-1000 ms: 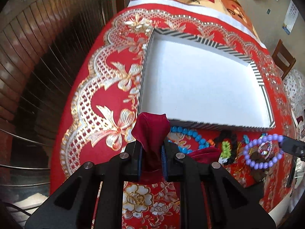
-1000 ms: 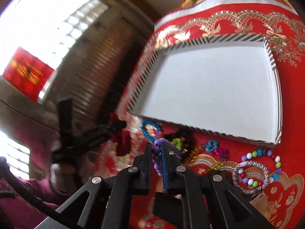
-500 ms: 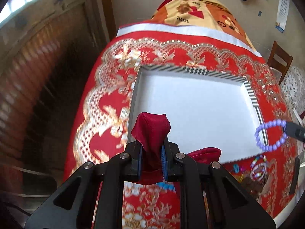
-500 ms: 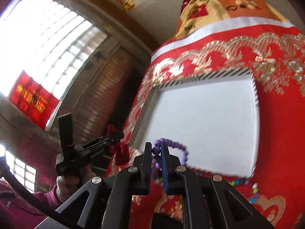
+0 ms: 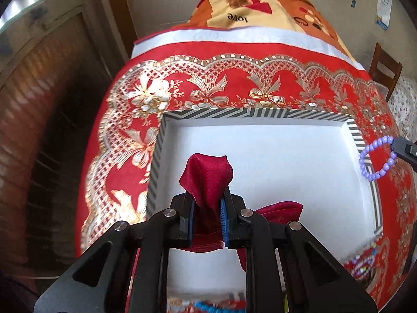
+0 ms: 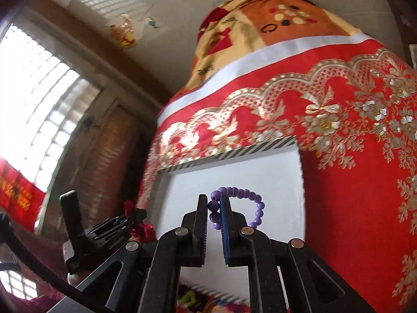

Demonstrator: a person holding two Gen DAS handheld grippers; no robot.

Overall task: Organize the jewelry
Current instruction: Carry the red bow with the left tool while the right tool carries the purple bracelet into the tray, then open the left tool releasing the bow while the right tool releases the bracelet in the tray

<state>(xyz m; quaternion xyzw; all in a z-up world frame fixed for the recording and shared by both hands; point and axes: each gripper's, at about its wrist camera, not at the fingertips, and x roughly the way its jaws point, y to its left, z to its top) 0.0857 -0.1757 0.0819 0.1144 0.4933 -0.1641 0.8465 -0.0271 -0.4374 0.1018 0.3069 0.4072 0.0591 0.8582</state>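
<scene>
My left gripper [image 5: 207, 203] is shut on a dark red fabric piece [image 5: 207, 177], which hangs over the near left part of a shallow white tray [image 5: 273, 156] with a black-and-white striped rim. In the left wrist view the right gripper's tip [image 5: 404, 150] shows at the right edge, carrying a purple bead bracelet [image 5: 375, 156] above the tray's right rim. My right gripper [image 6: 214, 206] is shut on that purple bead bracelet [image 6: 250, 200], held over the white tray [image 6: 234, 177]. The left gripper [image 6: 130, 219] with the red fabric [image 6: 139, 228] appears at lower left in the right wrist view.
A red and gold tablecloth [image 5: 234, 86] covers the table. Several loose bead pieces [image 5: 365, 263] lie near the tray's front edge. A brick wall and window [image 6: 39, 120] stand to the left. A wooden chair [image 5: 383, 70] is at far right.
Both grippers moved forward from the loose jewelry to over the white tray, each keeping its hold. The tray now fills the near view and the bead pile has dropped to the bottom edge.
</scene>
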